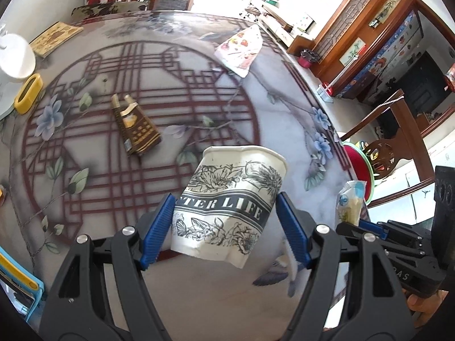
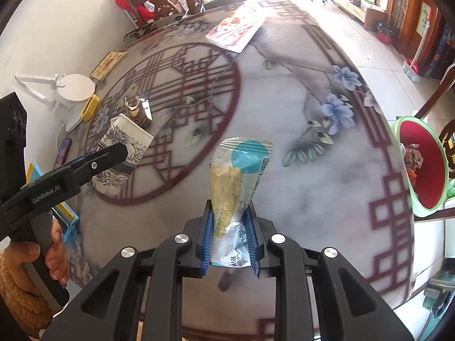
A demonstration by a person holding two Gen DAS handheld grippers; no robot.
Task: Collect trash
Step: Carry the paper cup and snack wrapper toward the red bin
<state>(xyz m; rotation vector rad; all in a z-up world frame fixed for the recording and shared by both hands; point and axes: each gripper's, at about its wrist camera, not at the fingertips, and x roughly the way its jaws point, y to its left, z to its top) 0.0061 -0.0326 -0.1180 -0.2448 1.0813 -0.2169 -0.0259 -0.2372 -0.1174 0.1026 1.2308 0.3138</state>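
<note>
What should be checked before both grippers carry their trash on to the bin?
1. Left gripper clamps the paper cup: ok, cup dented.
2. Right gripper pinches the snack wrapper: ok.
3. Both items clear of the table: ok.
4. Red-lined bin open past the table's edge: ok.
5. Room in the bin: cannot tell.
6. Table cleared: not ok; the brown packet and the printed wrapper remain.

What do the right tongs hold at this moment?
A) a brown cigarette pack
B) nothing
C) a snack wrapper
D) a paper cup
C: the right tongs are shut on the snack wrapper, while the paper cup sits in the left tongs.
</note>
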